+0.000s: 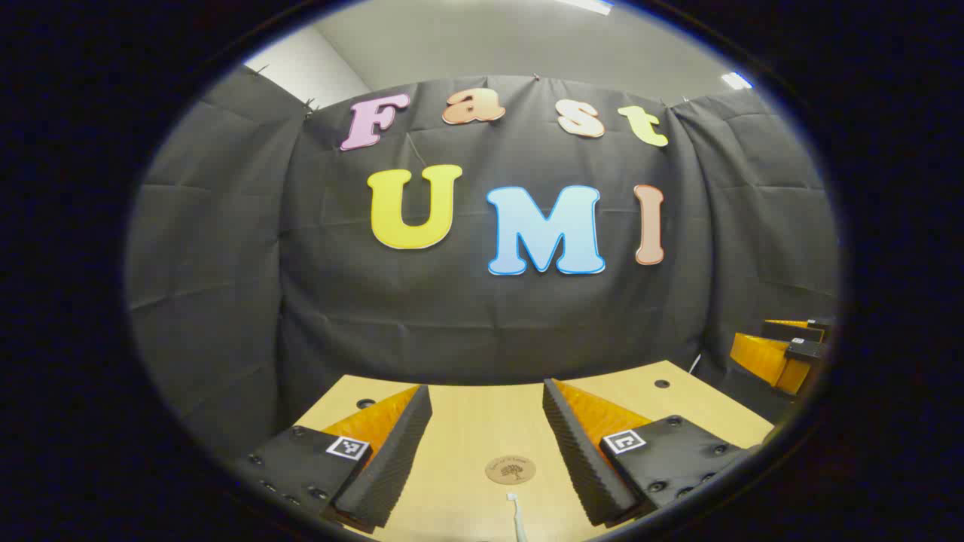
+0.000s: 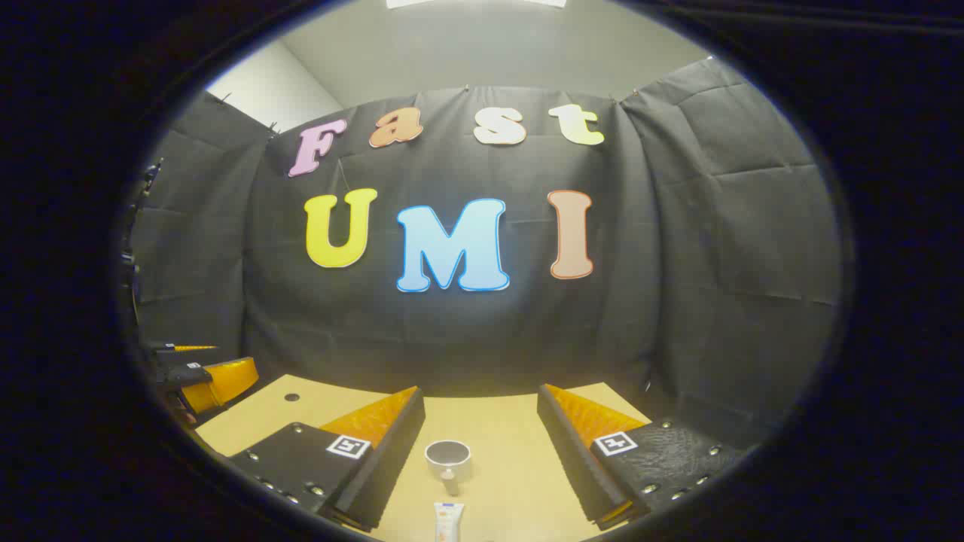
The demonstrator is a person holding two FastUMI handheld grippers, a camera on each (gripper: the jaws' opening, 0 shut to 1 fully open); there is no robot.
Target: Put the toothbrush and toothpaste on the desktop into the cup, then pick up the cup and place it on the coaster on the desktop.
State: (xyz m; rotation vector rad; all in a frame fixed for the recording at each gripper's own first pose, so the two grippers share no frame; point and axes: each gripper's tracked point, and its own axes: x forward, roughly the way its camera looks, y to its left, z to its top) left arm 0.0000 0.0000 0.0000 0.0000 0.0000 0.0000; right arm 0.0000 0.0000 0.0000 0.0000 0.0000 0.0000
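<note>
In the left gripper view, the left tongs stand wide apart above a light wooden tabletop, holding nothing. Their two black ribbed fingers frame a stretch of bare wood. Between them, near the bottom of the view, lies a round brown coaster flat on the wood. Just nearer than the coaster, the white head of a toothbrush points toward it; the rest of the brush runs out of the bottom edge. The coaster and the brush tip are close but apart. At the far right edge the right tongs show as orange and black parts, off past the table's right corner; whether they are wide or narrow there I cannot tell.

In the right gripper view, the right tongs are also wide open and empty above the same tabletop. Between the fingers sits a grey cup, upright, its mouth open and its handle turned toward the camera. Nearer than the cup, at the bottom edge, lies a white toothpaste tube, lined up with the cup and a little apart from it. At the far left the left tongs appear as orange and black parts.
</note>
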